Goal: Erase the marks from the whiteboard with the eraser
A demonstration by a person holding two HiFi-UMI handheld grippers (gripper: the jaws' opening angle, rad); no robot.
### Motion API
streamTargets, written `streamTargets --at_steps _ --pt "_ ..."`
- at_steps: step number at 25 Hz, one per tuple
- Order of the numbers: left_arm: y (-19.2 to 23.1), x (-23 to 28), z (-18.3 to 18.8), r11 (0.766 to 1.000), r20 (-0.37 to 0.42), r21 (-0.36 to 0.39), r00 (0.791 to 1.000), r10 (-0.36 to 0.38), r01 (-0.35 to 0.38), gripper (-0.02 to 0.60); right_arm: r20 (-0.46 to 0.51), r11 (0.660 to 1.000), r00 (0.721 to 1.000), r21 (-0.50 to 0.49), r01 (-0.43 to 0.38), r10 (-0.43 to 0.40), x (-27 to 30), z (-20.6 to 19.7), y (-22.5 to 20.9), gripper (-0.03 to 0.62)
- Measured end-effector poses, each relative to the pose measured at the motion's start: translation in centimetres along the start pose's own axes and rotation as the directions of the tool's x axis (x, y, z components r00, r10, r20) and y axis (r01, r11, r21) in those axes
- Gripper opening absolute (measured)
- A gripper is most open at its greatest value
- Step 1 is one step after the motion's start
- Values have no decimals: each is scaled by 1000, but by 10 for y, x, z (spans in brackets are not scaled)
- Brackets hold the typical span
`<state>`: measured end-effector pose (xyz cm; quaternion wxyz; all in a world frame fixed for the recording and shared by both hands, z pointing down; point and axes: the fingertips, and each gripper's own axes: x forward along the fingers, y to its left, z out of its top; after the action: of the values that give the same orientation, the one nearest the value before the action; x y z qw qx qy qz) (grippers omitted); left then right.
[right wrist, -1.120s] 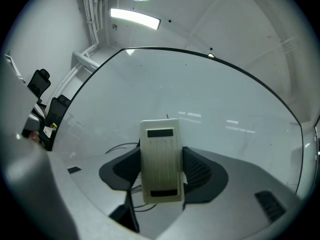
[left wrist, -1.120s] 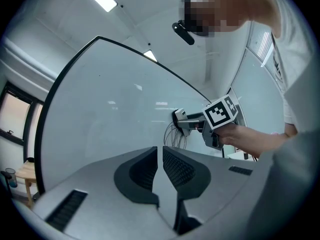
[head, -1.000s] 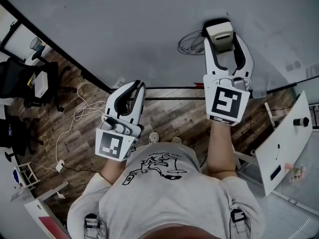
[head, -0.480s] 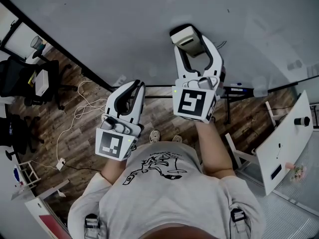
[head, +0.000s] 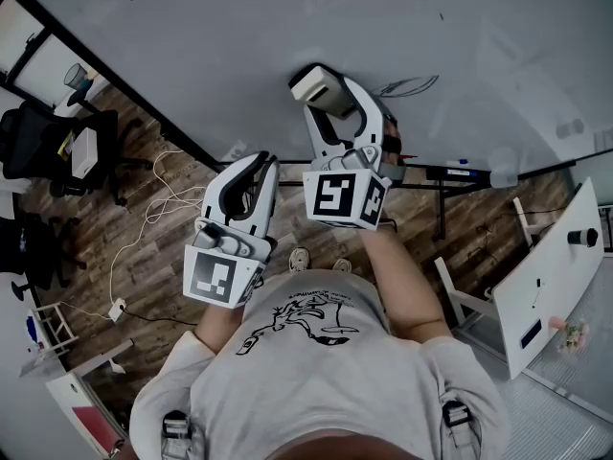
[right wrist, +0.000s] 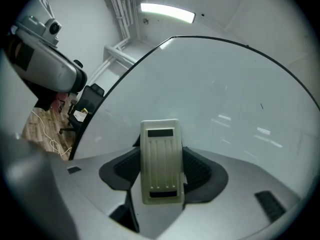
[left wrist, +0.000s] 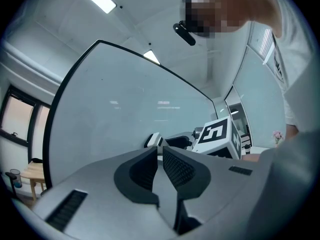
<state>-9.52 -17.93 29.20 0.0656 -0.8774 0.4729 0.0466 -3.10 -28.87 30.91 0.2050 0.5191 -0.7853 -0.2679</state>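
Observation:
The whiteboard [head: 239, 36] fills the top of the head view. A thin dark scribble [head: 410, 86] remains on it, just right of my right gripper [head: 329, 99]. That gripper is shut on the cream eraser [head: 314, 84], which is pressed against the board. In the right gripper view the eraser [right wrist: 160, 159] sits upright between the jaws, with the whiteboard [right wrist: 225, 94] behind it. My left gripper [head: 260, 166] hangs lower, off the board's bottom edge, shut with nothing in it. In the left gripper view its jaws [left wrist: 160, 156] meet, and the right gripper [left wrist: 216, 135] shows beyond them.
A black frame edges the board. Below it runs a tray rail [head: 450, 171] with markers. A black office chair [head: 48, 156] and loose cables [head: 158, 209] lie on the wooden floor at left. A white panel [head: 546, 276] leans at right.
My right gripper has swept left across the board with the eraser. The dense scribble it passed over is now only a thin line. The left gripper has stayed put.

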Motion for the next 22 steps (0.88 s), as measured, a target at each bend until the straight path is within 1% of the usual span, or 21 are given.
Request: streamTargets --at_steps 4,8,11,16,20,22 --pt "-3 1 0 1000 -4 1 1000 -3 3 48 14 999 1000 44 -2 1 -6 -3 -16 259" --pt "-9 4 -2 1000 -13 -5 1000 -14 14 48 7 994 999 100 50 -51 -20 -19 -51 259" --pt "-15 9 -1 1000 -5 -7 1000 -30 30 48 4 985 995 147 94 -96 -32 -32 -82 259" --pt "-22 15 -6 999 -25 0 999 -48 48 48 -22 959 986 231 166 -166 -51 -60 -129 259" --pt "-26 14 -11 998 -59 -14 997 -56 56 48 -51 923 968 293 251 -247 -69 -86 -169 259" --pt "-25 14 -11 998 -54 -10 997 -57 56 48 -45 909 961 313 274 -274 -74 -93 -179 259"
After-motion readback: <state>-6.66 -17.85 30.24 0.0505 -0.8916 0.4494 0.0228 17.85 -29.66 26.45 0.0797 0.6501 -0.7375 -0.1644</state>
